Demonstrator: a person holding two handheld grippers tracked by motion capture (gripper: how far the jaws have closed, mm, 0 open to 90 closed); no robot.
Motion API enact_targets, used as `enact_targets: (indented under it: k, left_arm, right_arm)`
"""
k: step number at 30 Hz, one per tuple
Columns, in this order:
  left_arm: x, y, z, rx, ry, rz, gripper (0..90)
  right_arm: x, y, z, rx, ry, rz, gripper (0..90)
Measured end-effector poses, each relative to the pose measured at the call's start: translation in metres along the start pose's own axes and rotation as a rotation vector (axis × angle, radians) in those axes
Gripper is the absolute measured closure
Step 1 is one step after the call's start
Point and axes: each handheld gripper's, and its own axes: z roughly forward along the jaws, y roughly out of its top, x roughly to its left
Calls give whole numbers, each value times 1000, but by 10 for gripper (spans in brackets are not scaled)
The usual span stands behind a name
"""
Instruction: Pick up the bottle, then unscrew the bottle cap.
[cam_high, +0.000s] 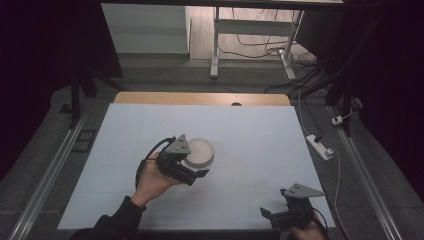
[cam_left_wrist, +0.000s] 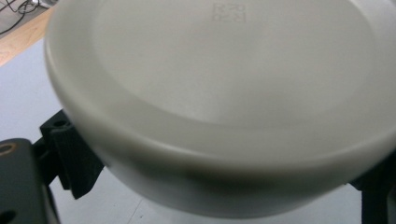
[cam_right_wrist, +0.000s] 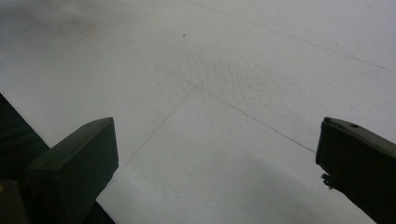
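A white round bowl (cam_high: 200, 151) lies upside down on the white table sheet (cam_high: 250, 135), left of centre; its flat base with a faint stamp (cam_left_wrist: 229, 12) faces up. My left gripper (cam_high: 192, 165) reaches it from the near left. Its jaws stand wide on either side of the bowl's (cam_left_wrist: 210, 93) near rim, and I cannot tell whether they touch it. Near the table's front right corner my right gripper (cam_high: 275, 202) is open with only bare sheet (cam_right_wrist: 219, 93) between its jaws.
A wooden table edge (cam_high: 200, 98) with a small hole shows beyond the sheet. A white power strip (cam_high: 320, 146) and cables lie on the floor to the right. Metal rails run along both sides, and a desk frame (cam_high: 216, 45) stands behind.
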Motion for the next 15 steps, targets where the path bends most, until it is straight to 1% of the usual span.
enact_targets:
  k: [6, 12, 15]
  left_arm:
    - [-2, -1, 3, 15, -8, 4, 71]
    - [-3, -3, 7, 19, -22, -8, 71]
    - [-4, -5, 8, 22, -32, -13, 71]
  right_arm:
    - [0, 0, 0, -1, 1, 1, 0]
    - [0, 0, -1, -10, -1, 4, 0]
    - [0, 0, -2, -20, -10, 3, 0]
